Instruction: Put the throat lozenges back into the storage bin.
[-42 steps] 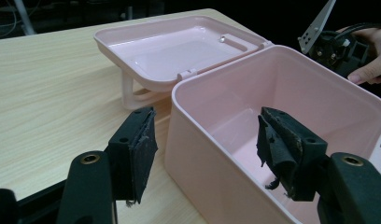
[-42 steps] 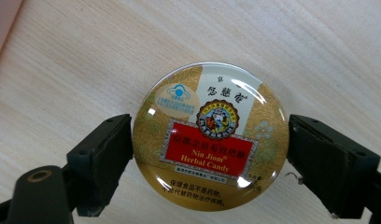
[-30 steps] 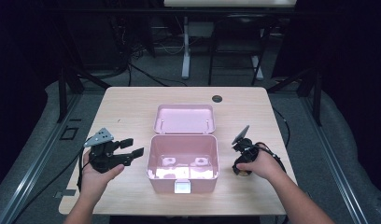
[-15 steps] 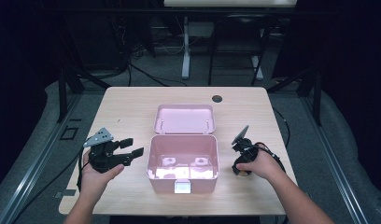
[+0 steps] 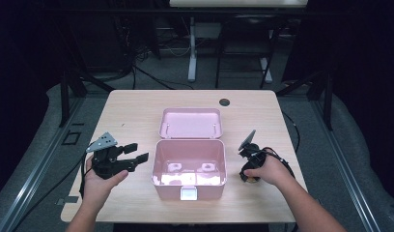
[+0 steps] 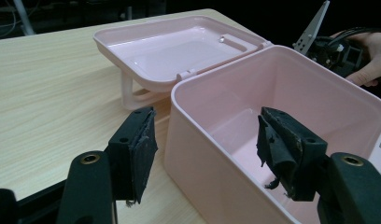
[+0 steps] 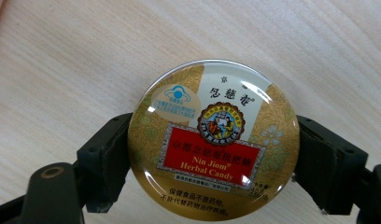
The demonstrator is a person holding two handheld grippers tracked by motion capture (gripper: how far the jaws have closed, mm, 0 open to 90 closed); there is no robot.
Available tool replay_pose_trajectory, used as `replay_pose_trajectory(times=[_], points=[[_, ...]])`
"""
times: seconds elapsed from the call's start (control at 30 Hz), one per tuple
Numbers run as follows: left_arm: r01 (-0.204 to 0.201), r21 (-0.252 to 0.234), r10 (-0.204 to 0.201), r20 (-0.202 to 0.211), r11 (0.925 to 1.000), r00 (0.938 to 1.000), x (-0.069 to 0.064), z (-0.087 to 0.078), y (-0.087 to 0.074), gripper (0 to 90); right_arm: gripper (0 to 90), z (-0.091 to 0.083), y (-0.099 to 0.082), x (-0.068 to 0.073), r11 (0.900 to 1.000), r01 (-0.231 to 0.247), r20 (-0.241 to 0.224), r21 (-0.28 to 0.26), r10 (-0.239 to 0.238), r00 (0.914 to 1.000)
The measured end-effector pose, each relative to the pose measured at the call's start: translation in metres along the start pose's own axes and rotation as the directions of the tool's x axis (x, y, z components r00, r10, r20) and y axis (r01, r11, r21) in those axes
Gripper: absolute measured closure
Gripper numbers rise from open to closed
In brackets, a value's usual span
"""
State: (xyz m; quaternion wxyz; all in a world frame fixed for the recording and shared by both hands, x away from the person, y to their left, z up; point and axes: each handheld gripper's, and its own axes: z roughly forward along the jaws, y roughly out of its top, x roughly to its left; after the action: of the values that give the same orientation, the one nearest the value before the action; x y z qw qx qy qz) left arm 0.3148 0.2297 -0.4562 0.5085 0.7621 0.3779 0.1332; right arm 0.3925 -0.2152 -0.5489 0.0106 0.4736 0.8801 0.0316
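Right gripper (image 7: 212,154) has its jaws clamped on the round candy tin (image 7: 213,140), label up, just right of the pink box (image 5: 189,166) on the bench (image 5: 137,111). Left gripper (image 5: 132,159) gapes empty, left. Nothing has moved since.

We see a light wooden table (image 5: 132,113). Near its far edge, a bit to the right, there is a small round dark hole (image 5: 224,102). Under the table is a grey floor (image 5: 243,79). Black cables (image 5: 151,77) lie on the floor far back, near a white leg (image 5: 191,53). A black post (image 5: 64,94) stands at the left.
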Motion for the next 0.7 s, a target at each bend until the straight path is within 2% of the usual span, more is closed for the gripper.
replay_pose_trajectory(times=[0.27,0.33,0.7], points=[[-0.003,0.008,0.003,0.000,1.0000,1.0000,0.000,-0.001,0.000,37.2,19.6,-0.003,0.000,0.005,1.0000,-0.001,-0.009,-0.007,0.001,1.0000],[0.000,0.001,0.000,0.000,1.0000,1.0000,0.000,-0.001,0.000,37.2,19.6,-0.005,0.000,0.005,0.9999,0.016,-0.008,-0.005,-0.016,0.9998],[0.001,0.003,-0.001,0.000,1.0000,1.0000,0.001,-0.001,0.000,37.2,19.7,-0.019,0.000,0.007,0.9993,0.036,-0.003,-0.005,-0.036,0.9993]])
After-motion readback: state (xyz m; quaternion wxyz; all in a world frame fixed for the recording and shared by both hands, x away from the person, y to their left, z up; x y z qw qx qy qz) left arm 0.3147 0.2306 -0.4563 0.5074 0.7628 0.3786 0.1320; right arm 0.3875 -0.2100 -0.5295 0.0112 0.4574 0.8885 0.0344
